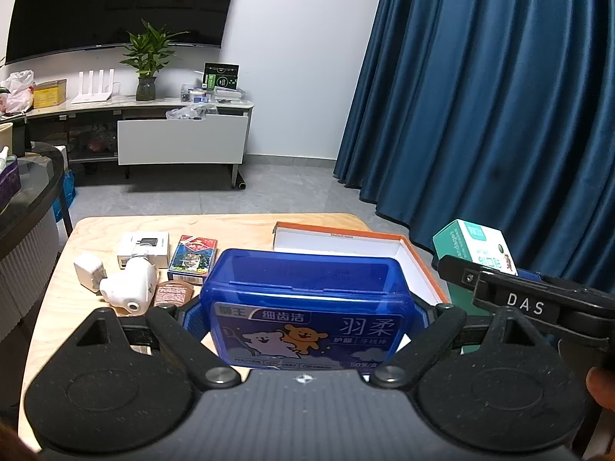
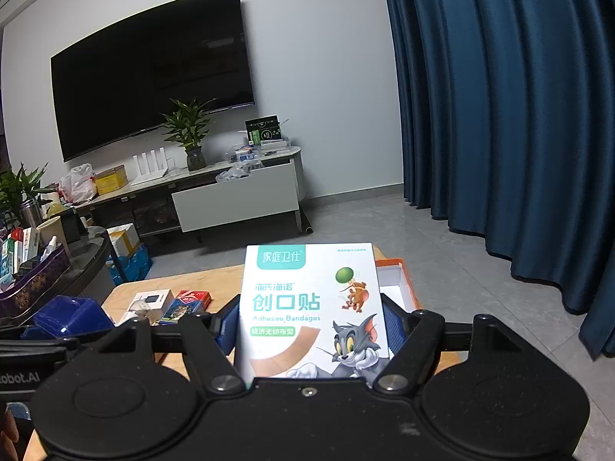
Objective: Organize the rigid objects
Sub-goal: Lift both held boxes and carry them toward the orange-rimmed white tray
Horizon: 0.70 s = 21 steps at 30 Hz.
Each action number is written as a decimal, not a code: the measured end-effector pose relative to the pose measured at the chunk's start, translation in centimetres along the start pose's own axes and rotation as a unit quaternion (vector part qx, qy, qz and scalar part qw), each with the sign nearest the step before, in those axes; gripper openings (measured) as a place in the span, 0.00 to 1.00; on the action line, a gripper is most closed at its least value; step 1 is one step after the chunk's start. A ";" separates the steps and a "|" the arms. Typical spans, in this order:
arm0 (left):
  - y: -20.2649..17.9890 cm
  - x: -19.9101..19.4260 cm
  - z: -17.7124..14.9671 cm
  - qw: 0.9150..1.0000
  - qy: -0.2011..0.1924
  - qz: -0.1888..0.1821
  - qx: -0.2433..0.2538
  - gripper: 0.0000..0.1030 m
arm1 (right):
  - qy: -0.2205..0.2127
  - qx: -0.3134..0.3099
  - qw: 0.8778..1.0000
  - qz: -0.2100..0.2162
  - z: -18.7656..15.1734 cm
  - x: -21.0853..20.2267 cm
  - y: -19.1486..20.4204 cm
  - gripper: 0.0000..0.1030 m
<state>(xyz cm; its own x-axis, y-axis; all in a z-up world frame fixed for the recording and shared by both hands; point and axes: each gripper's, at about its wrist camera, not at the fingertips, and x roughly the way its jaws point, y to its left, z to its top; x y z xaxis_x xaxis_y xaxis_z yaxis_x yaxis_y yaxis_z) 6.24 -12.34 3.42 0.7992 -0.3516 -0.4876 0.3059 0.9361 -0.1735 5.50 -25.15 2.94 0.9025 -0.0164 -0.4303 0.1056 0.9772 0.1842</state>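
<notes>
My left gripper (image 1: 309, 317) is shut on a blue plastic box (image 1: 303, 280) with cartoon bears on its lid, its blue pads (image 1: 192, 313) pressing both sides above the wooden table (image 1: 238, 226). My right gripper (image 2: 311, 328) is shut on a white and teal adhesive bandage box (image 2: 311, 299), held upright. In the left wrist view that bandage box (image 1: 476, 242) and the right gripper's black body (image 1: 519, 299) show at the right. In the right wrist view the blue box (image 2: 69, 317) shows at the left. An open orange-rimmed white box (image 1: 346, 244) lies behind both.
On the table's left part lie a white camera (image 1: 130, 286), a white charger (image 1: 88, 271), a small white carton (image 1: 144, 247), a card pack (image 1: 194, 257) and a brown packet (image 1: 173, 294). A dark round table (image 1: 27, 192) stands left; a blue curtain (image 1: 499, 115) hangs right.
</notes>
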 end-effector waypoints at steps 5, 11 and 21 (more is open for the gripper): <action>0.2 0.3 -0.1 1.000 0.004 -0.002 -0.002 0.92 | 0.004 0.003 1.000 -0.003 -0.1 0.3 0.1 0.82; 0.5 0.7 0.0 1.000 0.007 -0.002 -0.003 0.92 | 0.006 0.003 1.000 -0.005 0.0 0.6 0.1 0.82; 0.6 1.3 0.0 1.000 0.013 -0.005 -0.006 0.92 | 0.014 0.003 1.000 -0.009 0.2 1.5 0.1 0.82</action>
<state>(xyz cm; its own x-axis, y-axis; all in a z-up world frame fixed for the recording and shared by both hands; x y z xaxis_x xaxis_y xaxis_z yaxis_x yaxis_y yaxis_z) 7.49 -12.25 2.64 0.7821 -0.3608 -0.5081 0.3073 0.9326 -0.1893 6.98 -25.08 2.50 0.8880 -0.0283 -0.4591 0.1252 0.9753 0.1820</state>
